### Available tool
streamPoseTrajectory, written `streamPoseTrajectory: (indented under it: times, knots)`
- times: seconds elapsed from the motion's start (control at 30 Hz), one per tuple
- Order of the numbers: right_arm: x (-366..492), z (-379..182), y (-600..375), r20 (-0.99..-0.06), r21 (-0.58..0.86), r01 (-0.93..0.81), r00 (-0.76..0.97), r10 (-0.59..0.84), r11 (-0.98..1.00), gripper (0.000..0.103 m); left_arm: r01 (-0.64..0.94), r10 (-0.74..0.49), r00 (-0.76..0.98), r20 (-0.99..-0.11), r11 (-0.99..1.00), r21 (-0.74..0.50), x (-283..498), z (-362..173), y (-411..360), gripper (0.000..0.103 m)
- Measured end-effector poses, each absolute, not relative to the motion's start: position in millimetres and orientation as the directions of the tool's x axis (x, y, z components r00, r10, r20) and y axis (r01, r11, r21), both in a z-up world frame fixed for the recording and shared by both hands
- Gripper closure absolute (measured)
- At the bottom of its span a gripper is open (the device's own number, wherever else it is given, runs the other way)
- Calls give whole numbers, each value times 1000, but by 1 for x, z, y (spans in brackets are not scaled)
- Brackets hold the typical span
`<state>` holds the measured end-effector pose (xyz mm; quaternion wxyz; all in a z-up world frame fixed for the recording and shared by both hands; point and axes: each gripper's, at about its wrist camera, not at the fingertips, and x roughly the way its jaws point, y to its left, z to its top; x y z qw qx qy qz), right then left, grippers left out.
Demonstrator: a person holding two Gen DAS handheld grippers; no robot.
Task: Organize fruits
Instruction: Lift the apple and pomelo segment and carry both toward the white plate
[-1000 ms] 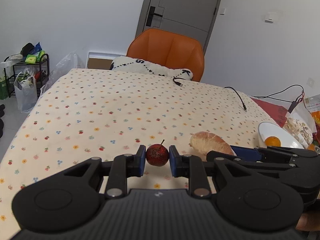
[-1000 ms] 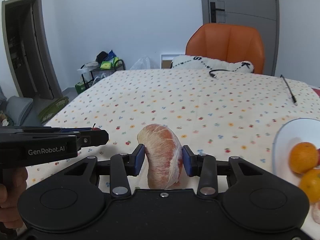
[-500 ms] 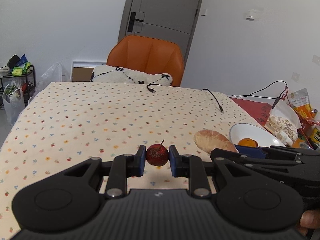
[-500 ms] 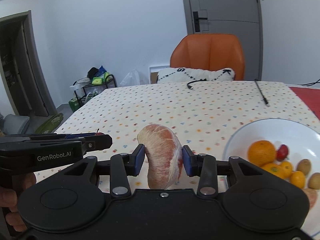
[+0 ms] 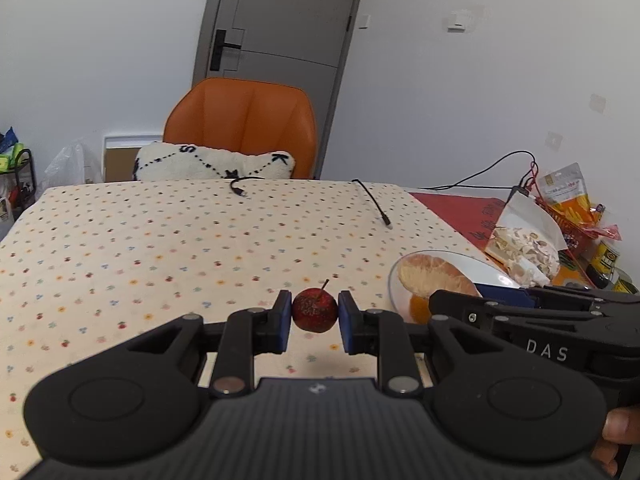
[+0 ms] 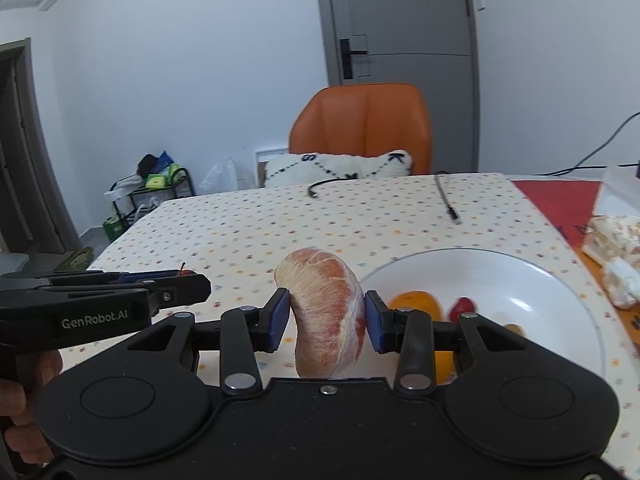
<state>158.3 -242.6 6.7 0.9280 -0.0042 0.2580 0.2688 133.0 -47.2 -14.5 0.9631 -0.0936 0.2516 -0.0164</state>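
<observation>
**Red fruit and peeled pomelo, both held above the dotted cloth**

Red and small, with a thin stem sticking up, a fruit (image 5: 314, 314) sits pinched between the blue pads of the left gripper (image 5: 314, 316), whose jaws are drawn close on it. It hangs over the spotted tablecloth (image 5: 180, 248), a little to the left of the white bowl (image 6: 520, 276).

The right gripper (image 6: 326, 318) is clamped on a peeled pomelo segment (image 6: 326, 312), pale and pink-fleshed, standing on end between its pads at the bowl's near-left rim. In the bowl lie an orange fruit (image 6: 416, 304) and a small red one (image 6: 462, 308), partly hidden behind the gripper's finger.

A person's hand (image 6: 24, 400) grips the left tool's handle. Across the table stands an orange chair (image 5: 244, 128) with a white cushion (image 5: 214, 162); two black cables (image 5: 372, 202) lie on the cloth, and snack bags (image 5: 528, 244) crowd the right edge.
</observation>
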Motion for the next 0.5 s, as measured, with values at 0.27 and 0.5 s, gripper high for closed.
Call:
streamPoseTrajectory:
  times: [0.27,0.5]
  knots:
    - [165,4,-270,-484,113,-450,754,445,886,65,22,-109,868,-484,983,-183,143,-14,-68,80]
    - [174,4,-292,-477,75,-418,782,401,905,65,50,-129,864,-487,984,-173,150,-14,-85,80]
